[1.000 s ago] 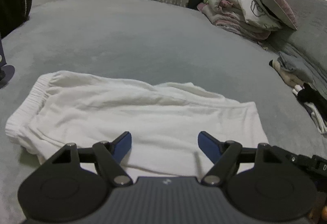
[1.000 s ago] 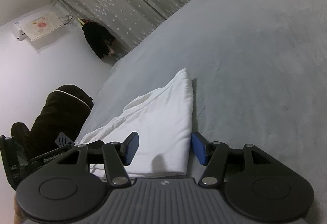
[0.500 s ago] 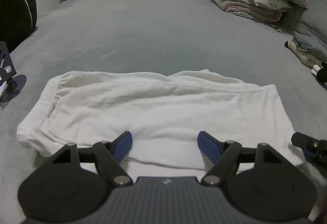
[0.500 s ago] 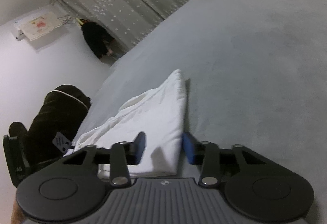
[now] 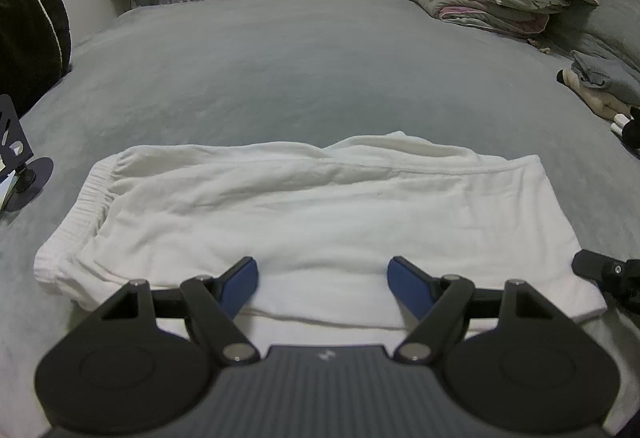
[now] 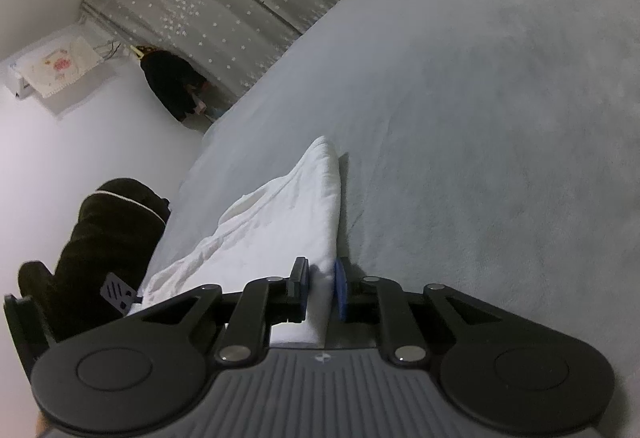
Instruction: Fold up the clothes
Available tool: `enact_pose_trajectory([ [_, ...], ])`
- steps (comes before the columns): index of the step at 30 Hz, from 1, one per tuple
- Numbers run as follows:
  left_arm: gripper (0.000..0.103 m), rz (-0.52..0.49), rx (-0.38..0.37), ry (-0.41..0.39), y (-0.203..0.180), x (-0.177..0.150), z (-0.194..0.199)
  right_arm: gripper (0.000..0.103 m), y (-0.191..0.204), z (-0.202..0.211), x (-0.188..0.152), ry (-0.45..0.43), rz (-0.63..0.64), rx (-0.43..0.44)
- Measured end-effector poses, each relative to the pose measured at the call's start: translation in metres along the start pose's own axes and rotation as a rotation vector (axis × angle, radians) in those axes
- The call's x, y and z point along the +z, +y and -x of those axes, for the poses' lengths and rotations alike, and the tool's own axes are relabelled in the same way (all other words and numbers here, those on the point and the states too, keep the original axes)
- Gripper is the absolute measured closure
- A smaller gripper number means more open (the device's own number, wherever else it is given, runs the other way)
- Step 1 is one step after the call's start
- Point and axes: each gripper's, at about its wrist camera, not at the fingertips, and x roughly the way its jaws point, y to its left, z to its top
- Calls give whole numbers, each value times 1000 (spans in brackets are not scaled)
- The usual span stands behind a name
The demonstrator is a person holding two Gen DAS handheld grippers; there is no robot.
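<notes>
Since a second ago our right gripper's [image 6: 321, 288] jaws have drawn together and are closing on the corner hem of the white cotton shorts [image 5: 312, 214]. From the left wrist, those shorts lie flat on the grey fleece bed cover [image 5: 300, 62], waistband left, and our left gripper [image 5: 322, 274] hovers over their near edge, jaws spread, grasping nothing. From the right wrist, the blue pads [image 6: 340, 292] pinch the shorts' corner.

Left hand-held gripper [image 5: 322, 280] wide apart, right hand-held gripper [image 6: 321, 288] closing.
</notes>
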Motion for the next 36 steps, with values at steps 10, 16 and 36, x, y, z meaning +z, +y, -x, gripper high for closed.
enact_pose_trajectory([
  [10,28,1,-5,1,1,1,-2,93,20,1,3,1,82,8],
  [16,28,2,-6,3,2,1,-2,91,5,-4,2,23,12,10],
  [36,27,340,-35,-21,80,15,13,91,44,1,-1,-6,166,-13],
])
